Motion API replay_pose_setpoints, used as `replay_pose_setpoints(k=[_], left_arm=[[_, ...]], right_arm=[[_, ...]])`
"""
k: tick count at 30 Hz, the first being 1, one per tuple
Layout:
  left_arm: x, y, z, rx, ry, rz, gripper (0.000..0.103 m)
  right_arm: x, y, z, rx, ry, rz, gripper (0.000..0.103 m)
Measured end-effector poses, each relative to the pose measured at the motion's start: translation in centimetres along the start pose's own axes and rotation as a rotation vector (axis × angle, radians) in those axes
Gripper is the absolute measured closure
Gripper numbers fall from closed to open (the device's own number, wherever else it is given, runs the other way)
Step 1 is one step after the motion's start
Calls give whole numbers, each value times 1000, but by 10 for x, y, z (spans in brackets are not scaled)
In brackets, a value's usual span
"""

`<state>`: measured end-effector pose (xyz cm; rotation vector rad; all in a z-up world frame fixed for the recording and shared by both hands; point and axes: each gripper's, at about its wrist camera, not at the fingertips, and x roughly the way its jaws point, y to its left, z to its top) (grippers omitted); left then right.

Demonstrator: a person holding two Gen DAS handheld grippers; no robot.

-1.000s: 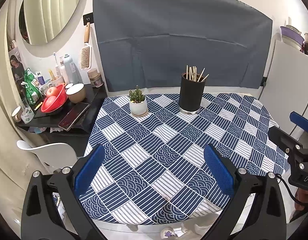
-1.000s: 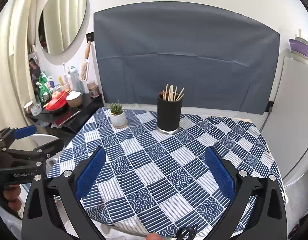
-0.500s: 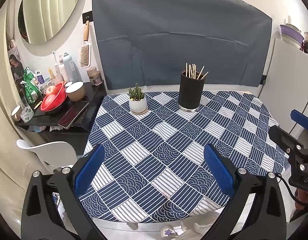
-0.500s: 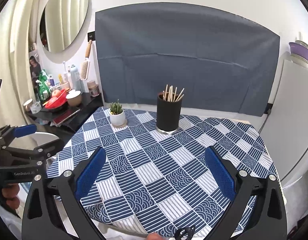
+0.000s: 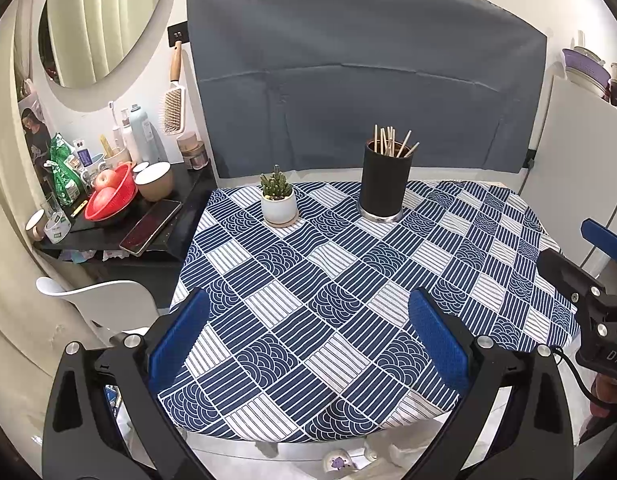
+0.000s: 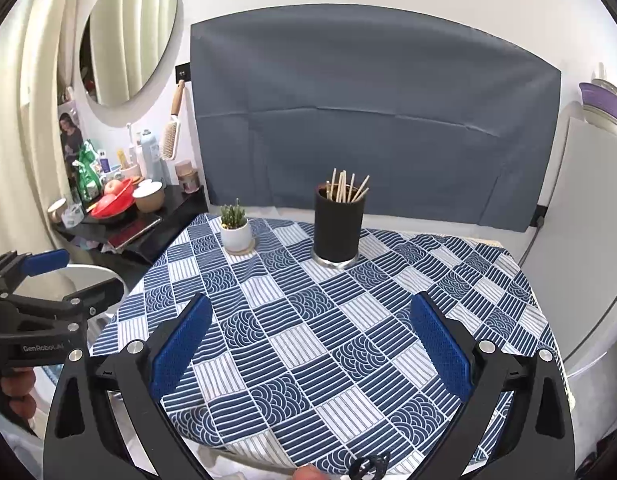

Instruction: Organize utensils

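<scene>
A black cylindrical holder (image 5: 384, 184) (image 6: 337, 226) stands upright at the back of the table, with several wooden chopsticks (image 5: 389, 142) (image 6: 345, 186) sticking out of it. My left gripper (image 5: 308, 334) hangs open over the table's front left edge, far from the holder, with nothing between its blue pads. My right gripper (image 6: 308, 336) is open too, above the front edge, and holds nothing. Each gripper shows at the side of the other's view, the right gripper (image 5: 588, 272) and the left gripper (image 6: 56, 280).
The table wears a blue and white patterned cloth (image 5: 348, 280). A small cactus in a white pot (image 5: 278, 202) (image 6: 236, 232) stands left of the holder. A black side shelf (image 5: 120, 220) with a red fruit basket, bowl, phone and bottles is at the left. A white chair (image 5: 100, 304) sits below it.
Both grippers have drawn back and up from the table, so the table looks smaller and farther. Nothing on the table has moved.
</scene>
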<state>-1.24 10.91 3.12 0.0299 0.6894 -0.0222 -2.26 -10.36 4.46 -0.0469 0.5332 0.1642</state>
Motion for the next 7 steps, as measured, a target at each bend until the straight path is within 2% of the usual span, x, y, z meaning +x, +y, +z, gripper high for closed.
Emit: replay_pose_setpoints(k=[7], left_arm=[[3,-1,1,0,16,-27,6]], right_arm=[[2,-4,-1,23,9,4,8]])
